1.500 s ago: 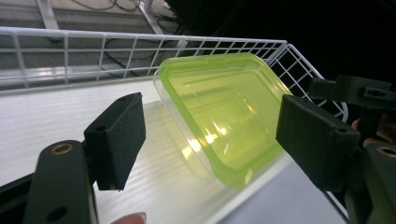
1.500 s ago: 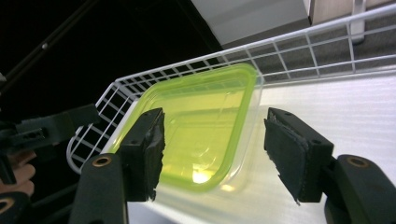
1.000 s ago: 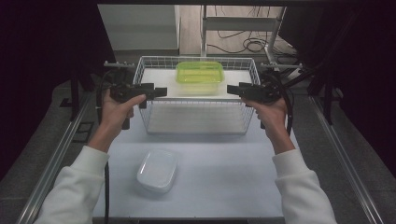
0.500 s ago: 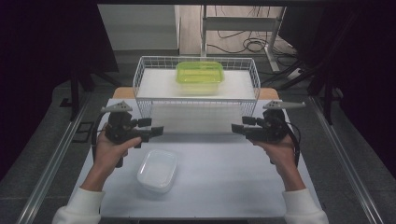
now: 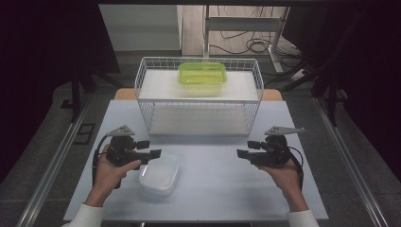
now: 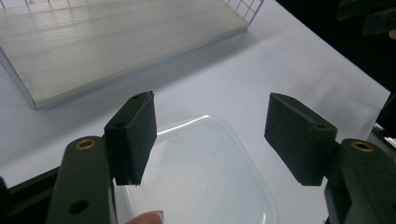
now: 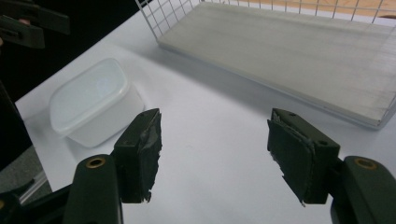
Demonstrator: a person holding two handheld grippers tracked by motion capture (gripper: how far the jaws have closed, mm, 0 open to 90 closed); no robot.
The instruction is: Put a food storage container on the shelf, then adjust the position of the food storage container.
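Note:
A white lidded container [image 5: 160, 173] [image 6: 201, 172] [image 7: 91, 105] sits on the pale table [image 5: 217, 189] near its front left. My left gripper [image 5: 155, 153] [image 6: 210, 135] hovers open just above the container's left edge, jaws pointing right. On the right side my right gripper [image 5: 242, 153] [image 7: 215, 149] is open over bare table, jaws pointing left, nothing between them. A green lidded box [image 5: 202, 74] rests on the upper shelf of a white wire rack [image 5: 198, 99] at the back.
The rack's lower shelf [image 6: 107, 42] [image 7: 299, 51] is a pale board standing on the table behind both grippers. Dark floor and metal rails [image 5: 52, 161] flank the table. Cables [image 5: 246, 45] lie on the floor beyond the rack.
Both grippers drew back from the rack's front toward the person and sank low over the table. The left one now hangs over the white container.

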